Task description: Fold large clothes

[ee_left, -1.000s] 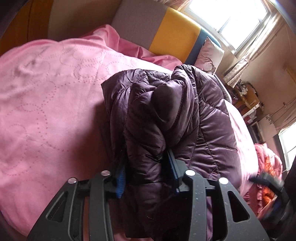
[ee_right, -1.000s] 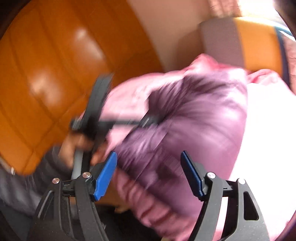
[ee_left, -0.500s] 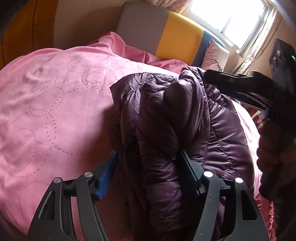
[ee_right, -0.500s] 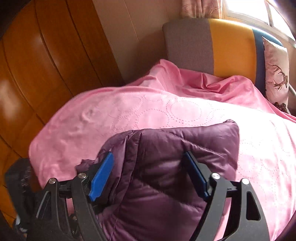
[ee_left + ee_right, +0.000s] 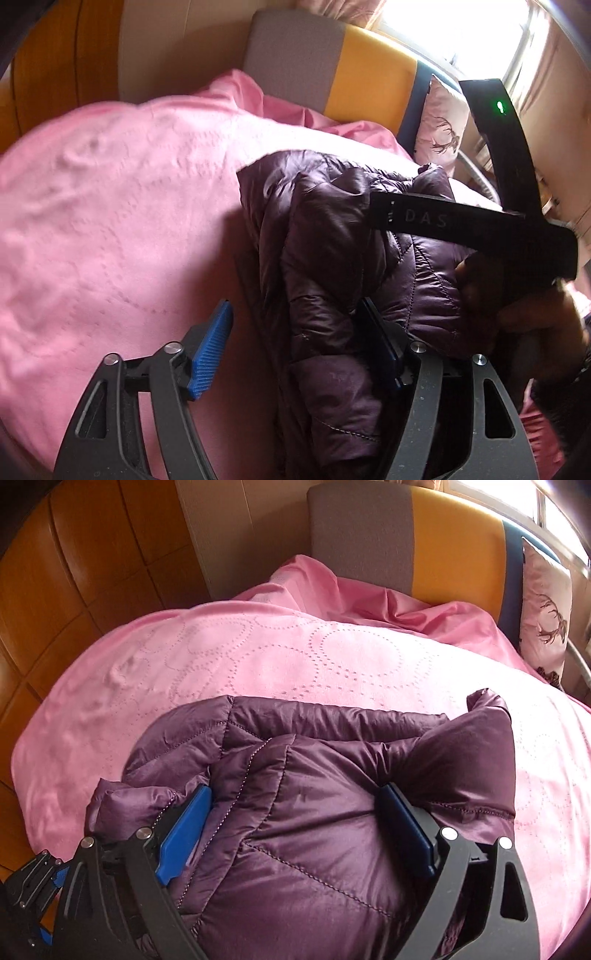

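A dark purple quilted down jacket (image 5: 332,258) lies folded in a bundle on the pink bedspread (image 5: 110,221). My left gripper (image 5: 295,350) is open. Its right finger touches the jacket's near edge and its left finger (image 5: 210,350) stands free over the bedspread. In the right wrist view the jacket (image 5: 314,812) fills the space between the fingers of my right gripper (image 5: 299,834), which is spread wide and presses down on the bundle. The right gripper's body and the hand holding it (image 5: 517,258) cross the jacket in the left wrist view.
A grey, yellow and blue headboard (image 5: 406,535) stands at the far end of the bed. A pink pillow with a deer print (image 5: 543,609) leans at the right. Orange wooden panels (image 5: 74,572) line the left side. A window (image 5: 461,29) is at the far right.
My left gripper has let go of the jacket and opened wide. My right gripper has swung in over the bed and come down onto the folded bundle.
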Demonstrator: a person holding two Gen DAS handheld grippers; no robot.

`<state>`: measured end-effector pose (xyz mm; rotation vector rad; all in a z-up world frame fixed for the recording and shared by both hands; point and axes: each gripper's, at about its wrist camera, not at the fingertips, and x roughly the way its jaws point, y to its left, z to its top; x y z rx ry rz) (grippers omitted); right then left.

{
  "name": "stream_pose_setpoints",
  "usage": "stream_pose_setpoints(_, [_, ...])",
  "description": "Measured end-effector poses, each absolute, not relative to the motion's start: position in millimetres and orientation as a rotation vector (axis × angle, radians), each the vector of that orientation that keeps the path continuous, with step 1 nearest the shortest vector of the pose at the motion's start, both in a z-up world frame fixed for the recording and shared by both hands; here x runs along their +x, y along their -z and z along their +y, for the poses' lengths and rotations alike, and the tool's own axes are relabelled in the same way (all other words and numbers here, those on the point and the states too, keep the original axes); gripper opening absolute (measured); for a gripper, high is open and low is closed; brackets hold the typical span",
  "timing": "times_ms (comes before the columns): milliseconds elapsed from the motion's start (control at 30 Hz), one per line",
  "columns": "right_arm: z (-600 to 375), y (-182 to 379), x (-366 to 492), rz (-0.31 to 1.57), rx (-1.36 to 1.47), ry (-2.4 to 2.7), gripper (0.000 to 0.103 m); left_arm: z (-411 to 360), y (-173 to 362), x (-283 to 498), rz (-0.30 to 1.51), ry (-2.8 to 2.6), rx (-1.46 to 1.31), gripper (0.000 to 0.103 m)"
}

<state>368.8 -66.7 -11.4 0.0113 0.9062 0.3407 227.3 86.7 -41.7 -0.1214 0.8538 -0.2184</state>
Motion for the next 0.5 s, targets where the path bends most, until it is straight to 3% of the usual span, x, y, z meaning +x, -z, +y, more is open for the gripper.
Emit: stream_pose_setpoints(500, [-149,-34,285,0.803,0.209,-0.408,0.096,73,26,207,0.773,0.168,-0.010,0.072])
